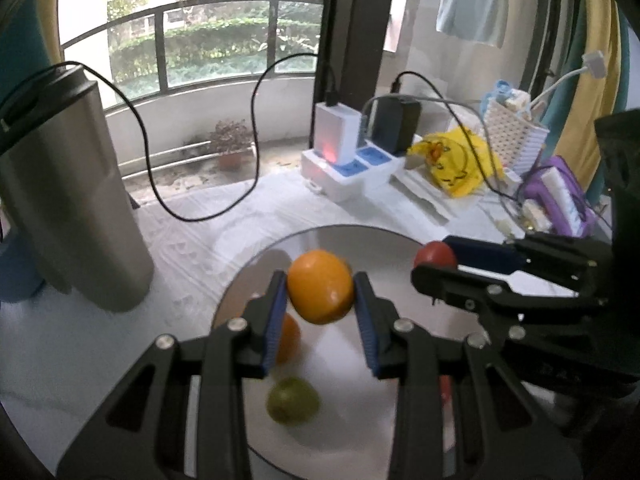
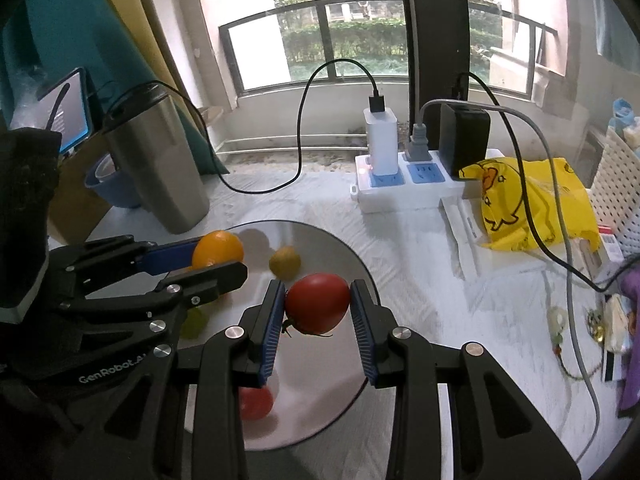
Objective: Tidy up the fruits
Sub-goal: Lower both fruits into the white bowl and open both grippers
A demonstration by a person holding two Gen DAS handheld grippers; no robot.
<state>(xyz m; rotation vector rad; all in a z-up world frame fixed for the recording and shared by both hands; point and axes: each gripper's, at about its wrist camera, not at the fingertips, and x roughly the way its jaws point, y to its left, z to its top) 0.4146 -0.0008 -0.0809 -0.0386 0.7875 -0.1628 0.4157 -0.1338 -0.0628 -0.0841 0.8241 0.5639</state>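
Observation:
My left gripper (image 1: pixel 320 300) is shut on an orange (image 1: pixel 319 286) and holds it above the round silver plate (image 1: pixel 376 248). My right gripper (image 2: pixel 318 308) is shut on a red tomato (image 2: pixel 317 303) above the same plate (image 2: pixel 320 240). In the left wrist view a second orange (image 1: pixel 289 338) and a green fruit (image 1: pixel 293 400) lie on the plate under the fingers. In the right wrist view a yellow-green fruit (image 2: pixel 285 262), a green fruit (image 2: pixel 194 322) and a second tomato (image 2: pixel 256 402) lie on the plate. The right gripper with its tomato (image 1: pixel 434 255) shows at the right of the left wrist view; the left gripper with its orange (image 2: pixel 218 250) shows at the left of the right wrist view.
A steel tumbler (image 1: pixel 68 208) (image 2: pixel 158 164) stands left of the plate. A white power strip (image 2: pixel 408 184) with chargers and cables sits behind it. A yellow duck bag (image 2: pixel 528 204) and a white basket (image 2: pixel 616 196) lie to the right. A blue cup (image 2: pixel 110 184) stands behind the tumbler.

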